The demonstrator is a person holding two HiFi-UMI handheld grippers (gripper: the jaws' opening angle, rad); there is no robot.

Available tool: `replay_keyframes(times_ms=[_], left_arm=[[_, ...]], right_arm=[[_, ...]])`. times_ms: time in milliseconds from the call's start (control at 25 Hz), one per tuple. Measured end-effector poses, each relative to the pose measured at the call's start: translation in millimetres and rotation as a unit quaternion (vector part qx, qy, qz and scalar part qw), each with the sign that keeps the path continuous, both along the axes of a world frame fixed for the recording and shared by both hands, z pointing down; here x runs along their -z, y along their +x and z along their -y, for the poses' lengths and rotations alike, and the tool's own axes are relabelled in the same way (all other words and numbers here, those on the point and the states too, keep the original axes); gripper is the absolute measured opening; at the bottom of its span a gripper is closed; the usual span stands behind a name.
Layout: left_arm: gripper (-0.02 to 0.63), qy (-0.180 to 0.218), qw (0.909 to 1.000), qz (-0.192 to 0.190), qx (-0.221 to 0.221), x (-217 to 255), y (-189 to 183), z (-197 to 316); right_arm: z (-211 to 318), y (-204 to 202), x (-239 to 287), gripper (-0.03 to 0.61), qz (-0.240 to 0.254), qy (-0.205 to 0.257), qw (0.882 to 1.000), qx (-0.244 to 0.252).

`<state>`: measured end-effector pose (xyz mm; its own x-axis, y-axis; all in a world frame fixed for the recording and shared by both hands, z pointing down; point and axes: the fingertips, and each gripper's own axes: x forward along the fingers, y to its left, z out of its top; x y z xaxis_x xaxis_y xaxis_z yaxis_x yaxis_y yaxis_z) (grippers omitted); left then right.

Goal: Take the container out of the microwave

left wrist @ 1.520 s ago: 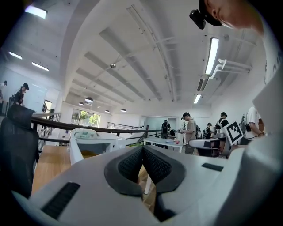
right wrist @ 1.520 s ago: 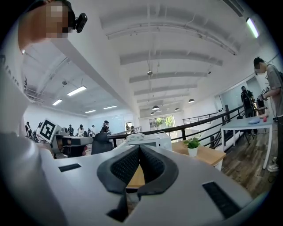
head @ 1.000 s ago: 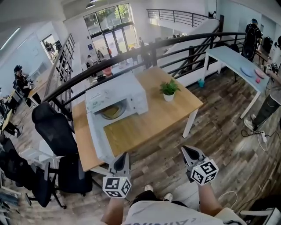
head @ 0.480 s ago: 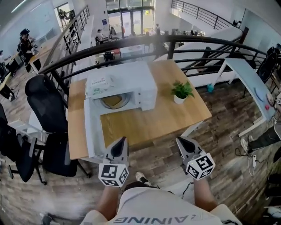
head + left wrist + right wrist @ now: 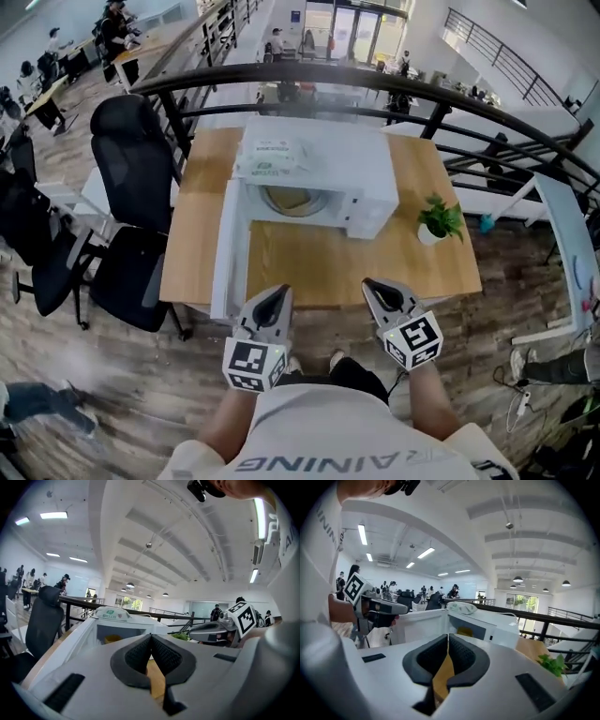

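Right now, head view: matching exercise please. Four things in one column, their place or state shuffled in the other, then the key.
Things:
1. microwave door
2. container
3. potted plant
4. white packet

Place or state:
A. lying on top of the microwave
B. swung open
C. inside the microwave
D. on the table, right of the microwave

Pairs: 1-B, 2-C, 3-D, 4-A

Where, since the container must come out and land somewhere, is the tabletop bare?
The widest bare patch is the table in front of the microwave, bordered by its open door on the left and the potted plant on the right. A narrower strip lies left of the door. The back is crowded by the microwave.
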<state>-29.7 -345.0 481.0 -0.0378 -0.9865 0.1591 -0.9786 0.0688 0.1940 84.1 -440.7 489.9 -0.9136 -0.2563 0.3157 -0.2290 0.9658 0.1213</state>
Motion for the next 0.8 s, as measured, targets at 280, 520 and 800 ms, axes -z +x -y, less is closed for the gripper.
replay_keyframes(times_ms=[280, 520, 800], left_arm=[[0.031, -0.008, 0.9970, -0.006, 0.077, -5.8, -28.6, -17.9], [0.031, -0.015, 0.9921, -0.012, 0.124, -5.5, -50.0, -11.7], [0.031, -0.027, 0.9911, -0.012, 0.130, -15.5, -62.5, 3.3]], right_arm=[[12.6, -92.7, -47.4, 0.110, -0.081, 0.043, 0.990, 0.109], [51.3, -158.4, -89.6, 0.120, -0.149, 0.102, 0.973, 0.144], [98.1, -229.7, -154.0, 0.144, -0.205, 0.123, 0.960, 0.148]])
